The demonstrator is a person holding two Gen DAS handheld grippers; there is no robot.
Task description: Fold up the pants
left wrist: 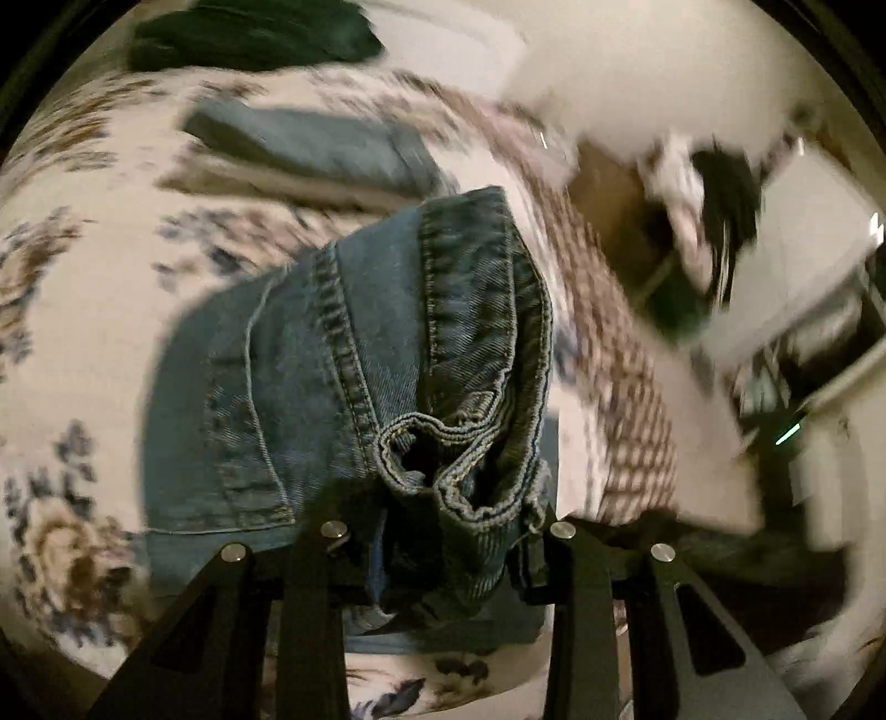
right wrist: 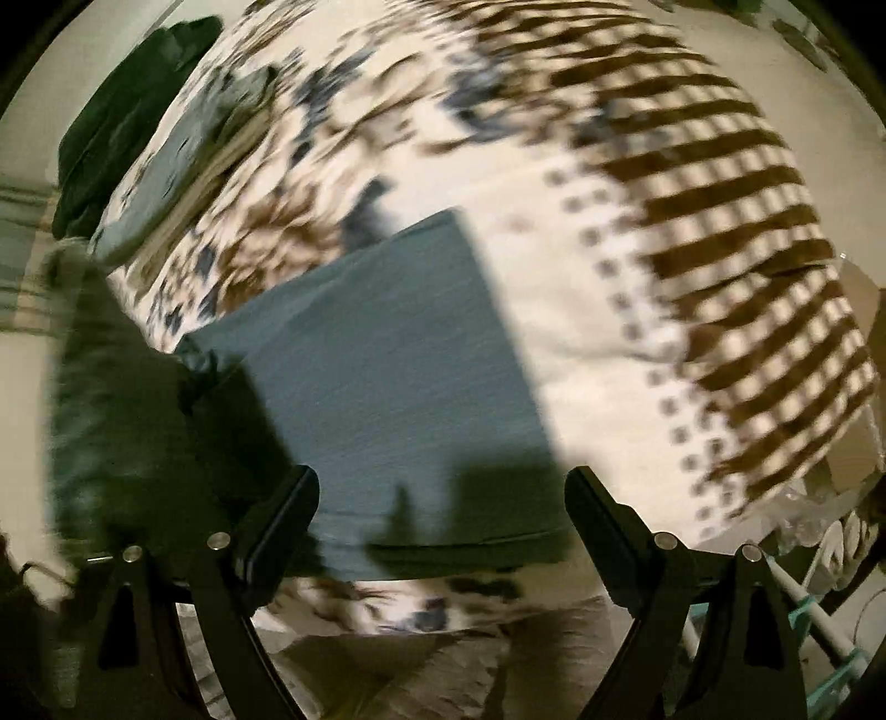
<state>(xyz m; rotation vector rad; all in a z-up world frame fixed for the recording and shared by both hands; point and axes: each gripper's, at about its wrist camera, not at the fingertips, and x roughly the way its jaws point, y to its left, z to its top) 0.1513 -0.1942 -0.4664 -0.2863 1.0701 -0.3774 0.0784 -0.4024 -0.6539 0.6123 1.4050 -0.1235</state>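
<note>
Bunched hems of the jeans (left wrist: pixel 443 443) sit pinched in the left gripper (left wrist: pixel 443 531); right gripper (right wrist: pixel 443 498) gapes empty; thick, floppy denim, best gripped at seams

1. Jeans (left wrist: pixel 387 354): mid-blue denim, lighter stitching on the seams.
2. Bedspread (left wrist: pixel 83 343): cream, blue and brown floral print; brown-and-cream check band at 3 o'clock.
3. Folded stack (left wrist: pixel 310 149) at 11 o'clock: blue over beige.
4. Garment (left wrist: pixel 249 33) at 12 o'clock: dark green.
5. Gripper fingers (right wrist: pixel 288 515): black.
</note>
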